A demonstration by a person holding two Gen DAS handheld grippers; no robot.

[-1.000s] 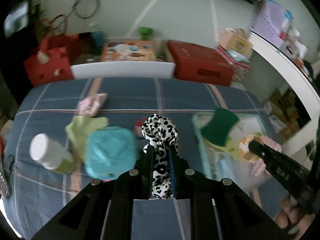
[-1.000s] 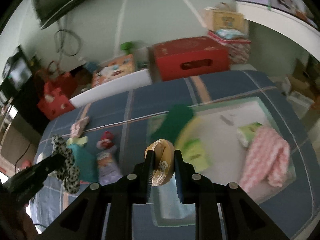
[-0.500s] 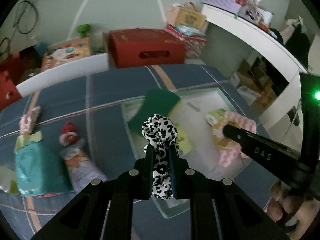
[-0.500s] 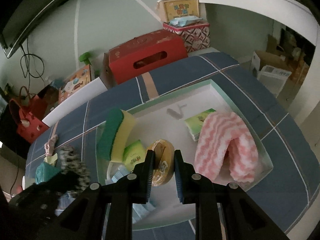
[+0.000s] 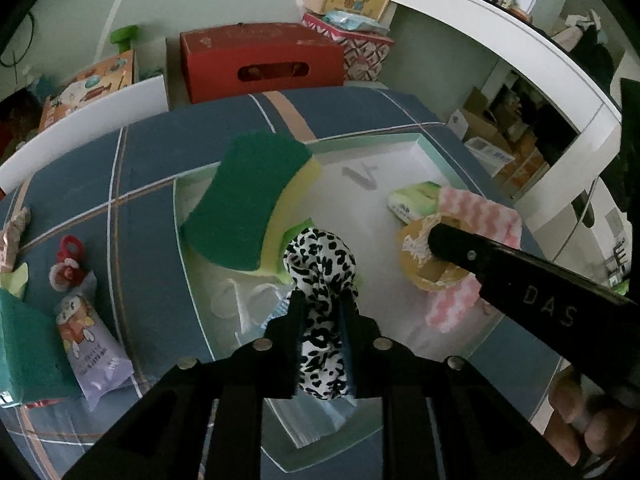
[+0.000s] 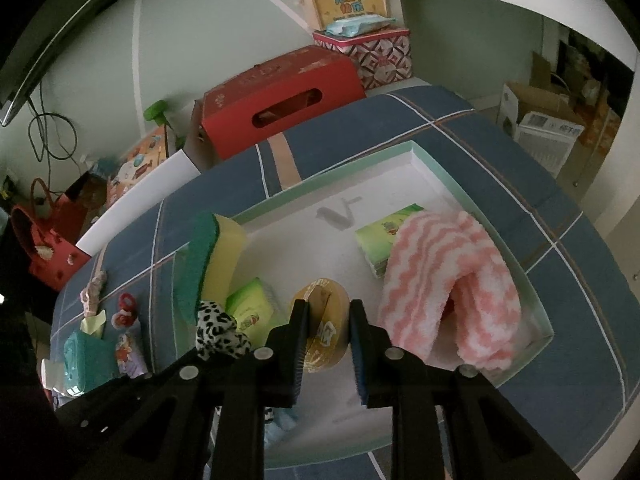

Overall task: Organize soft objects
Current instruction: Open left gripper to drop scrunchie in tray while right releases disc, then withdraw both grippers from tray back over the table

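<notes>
Left wrist: both grippers now over tray (image 5: 448, 160), fingers easing off scrunchie (image 5: 320, 264), tape roll (image 6: 326, 320).

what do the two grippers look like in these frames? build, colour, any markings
Both are matte black. The left gripper and right gripper each have two flat parallel fingers with blue pads on the inner faces, mounted on angular black frames with round silver screw heads. The right one's side carries embossed letters "DAS". No cables or sleeves visible.
</notes>
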